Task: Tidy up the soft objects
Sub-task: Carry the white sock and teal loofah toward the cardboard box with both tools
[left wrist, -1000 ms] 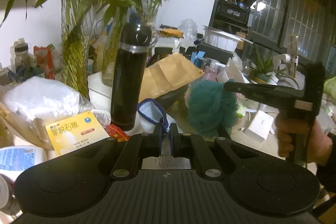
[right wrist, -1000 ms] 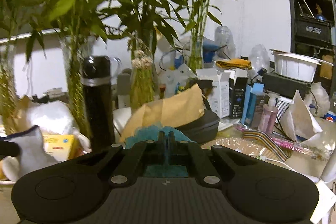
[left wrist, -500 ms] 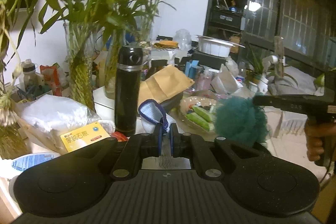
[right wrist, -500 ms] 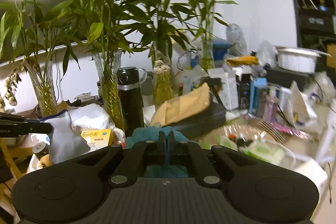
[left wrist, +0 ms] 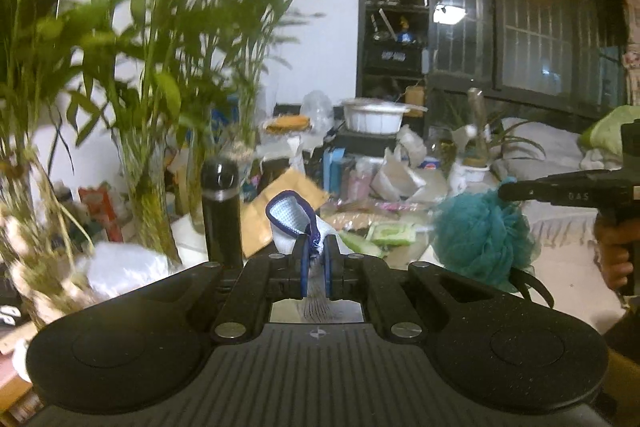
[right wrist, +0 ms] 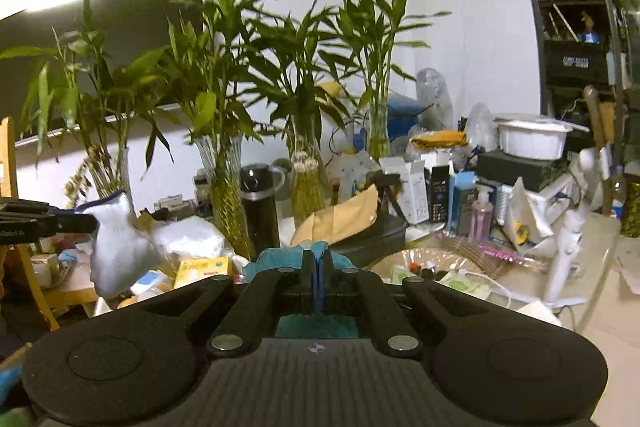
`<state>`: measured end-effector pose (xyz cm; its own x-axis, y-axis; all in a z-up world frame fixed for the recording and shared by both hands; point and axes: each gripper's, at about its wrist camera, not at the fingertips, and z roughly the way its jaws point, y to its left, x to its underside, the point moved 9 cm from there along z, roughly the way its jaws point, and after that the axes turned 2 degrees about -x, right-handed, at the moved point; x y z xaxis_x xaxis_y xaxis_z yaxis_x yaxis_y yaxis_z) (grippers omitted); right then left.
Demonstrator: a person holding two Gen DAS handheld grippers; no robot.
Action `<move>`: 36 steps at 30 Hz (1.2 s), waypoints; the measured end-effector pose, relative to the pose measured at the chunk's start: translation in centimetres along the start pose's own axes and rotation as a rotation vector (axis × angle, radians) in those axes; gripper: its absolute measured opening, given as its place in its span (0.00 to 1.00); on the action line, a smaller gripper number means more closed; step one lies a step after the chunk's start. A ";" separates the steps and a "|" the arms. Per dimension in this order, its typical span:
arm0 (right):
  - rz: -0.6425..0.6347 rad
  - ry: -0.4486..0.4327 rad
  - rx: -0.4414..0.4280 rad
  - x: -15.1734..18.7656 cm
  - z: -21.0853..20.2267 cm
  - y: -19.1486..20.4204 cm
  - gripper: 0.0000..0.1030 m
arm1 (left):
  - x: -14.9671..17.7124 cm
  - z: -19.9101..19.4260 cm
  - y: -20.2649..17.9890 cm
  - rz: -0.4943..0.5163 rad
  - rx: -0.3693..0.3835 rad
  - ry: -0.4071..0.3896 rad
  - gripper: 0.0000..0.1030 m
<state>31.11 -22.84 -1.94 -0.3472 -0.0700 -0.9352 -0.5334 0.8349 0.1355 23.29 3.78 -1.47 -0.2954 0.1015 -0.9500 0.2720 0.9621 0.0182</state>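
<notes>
Carrying is the step in hand, as I judge it: both soft things are up off the table and neither has a place yet. The left gripper has its fingers pressed narrow on the blue hem of a white sock, which stands up at 12 o'clock of the fingers in the left view and hangs below them at 9 o'clock in the right view. The right gripper is clamped on a teal pouf; in the left view it dangles from the fingertips at 3 o'clock, well apart from the sock.

No bin or basket for soft things shows, so the next move likely calls for finding a bare spot and lowering each piece before the fingers part.

Clutter crowds the table: a black flask near centre, a brown envelope at its 3 o'clock, bamboo in glass vases behind, a white bowl on boxes at 2 o'clock. A dark shelf and barred window close the room at 1 o'clock.
</notes>
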 end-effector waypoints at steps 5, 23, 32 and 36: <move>0.015 -0.023 -0.007 -3.0 -4.2 1.7 0.03 | -3.4 -3.9 -2.0 0.004 0.011 -0.031 0.07; -0.044 -0.110 -0.018 -10.2 -15.8 7.1 0.03 | -10.0 -12.3 -4.6 -0.027 0.006 -0.081 0.07; -0.055 -0.127 -0.046 -8.6 -18.1 8.6 0.03 | -7.2 -14.2 -5.7 0.022 0.024 -0.060 0.07; -0.062 -0.112 -0.072 -7.6 -18.0 9.5 0.03 | -5.5 -14.9 -6.6 0.032 0.047 -0.049 0.07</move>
<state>14.79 -24.23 12.32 -0.2259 -0.0552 -0.9726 -0.6066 0.7892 0.0961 9.50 0.67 8.28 -0.2409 0.1180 -0.9633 0.3234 0.9456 0.0349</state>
